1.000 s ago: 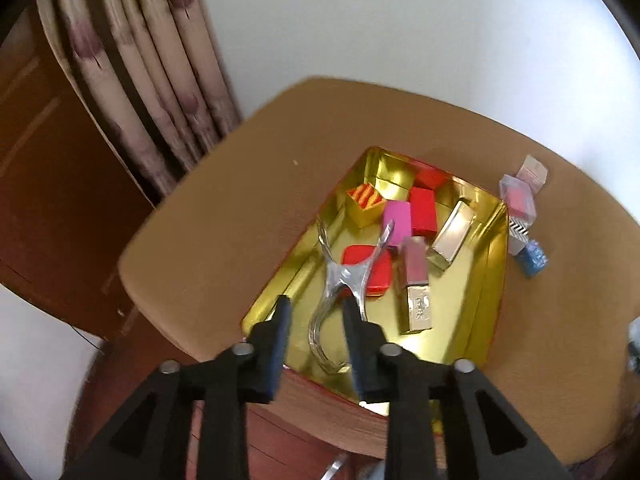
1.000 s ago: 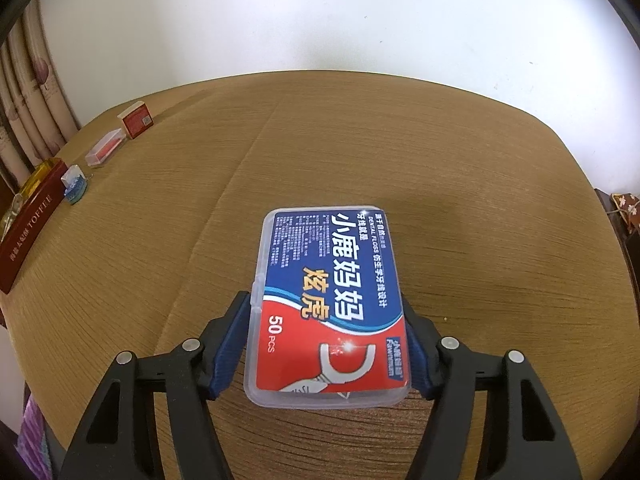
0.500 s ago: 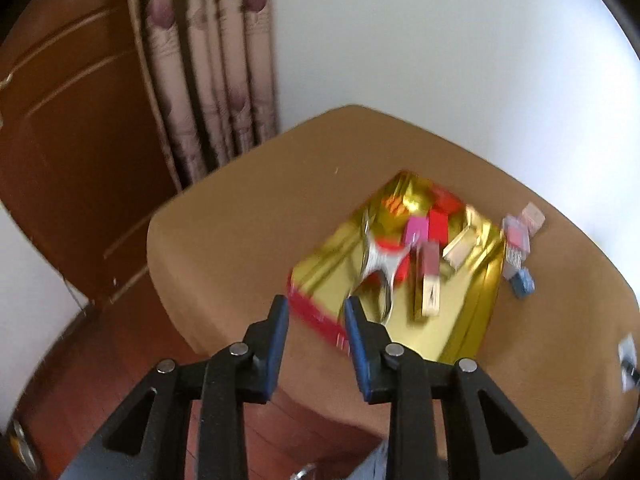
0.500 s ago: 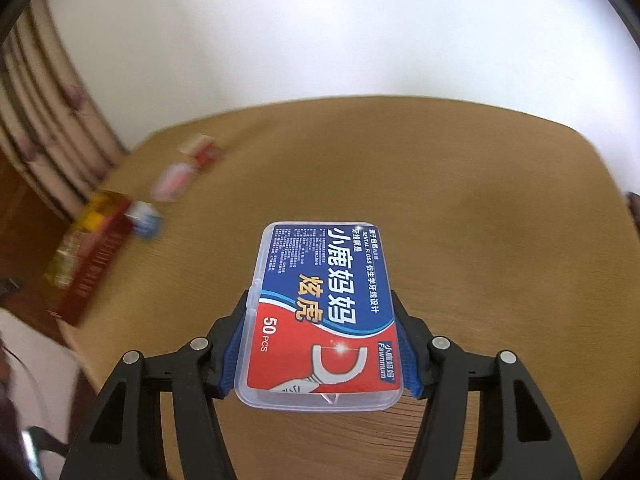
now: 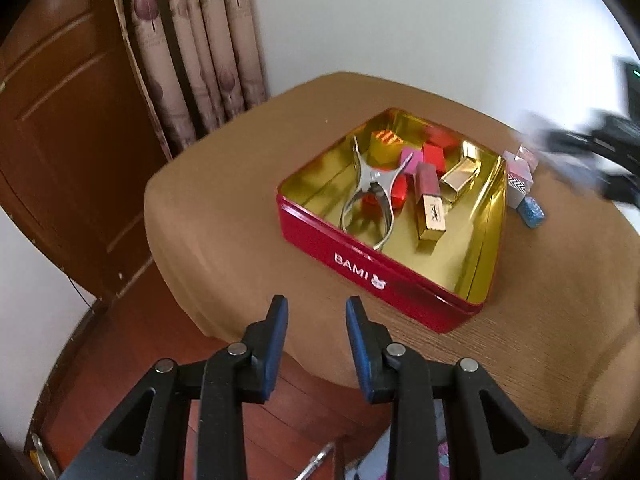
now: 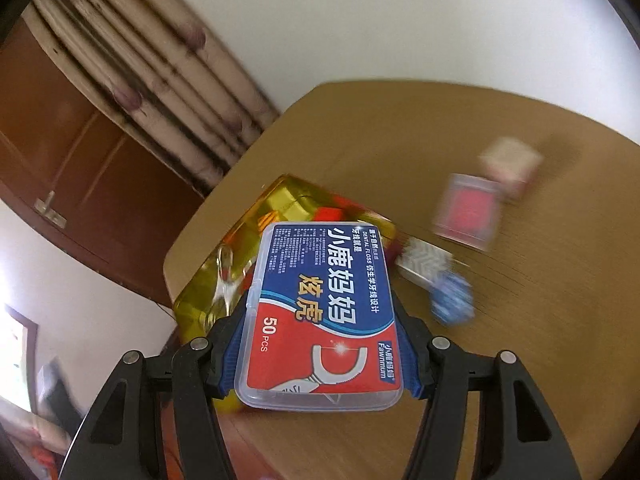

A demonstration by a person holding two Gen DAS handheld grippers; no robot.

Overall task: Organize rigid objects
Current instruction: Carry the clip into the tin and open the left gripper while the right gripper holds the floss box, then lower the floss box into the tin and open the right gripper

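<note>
While floss box (image 6: 320,316) hovers, blurred small boxes (image 6: 468,210) beside tin (image 5: 492,216)

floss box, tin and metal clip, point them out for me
floss box (image 6: 320,312), right wrist view, middle of its label
tin (image 5: 360,268), left wrist view, red front wall
metal clip (image 5: 370,184), left wrist view, its pivot

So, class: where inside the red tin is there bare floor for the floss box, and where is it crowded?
Red tin: bare gold floor in the near right corner, between lipstick and right wall. Far end crowded with small boxes; tongs fill the left.
</note>
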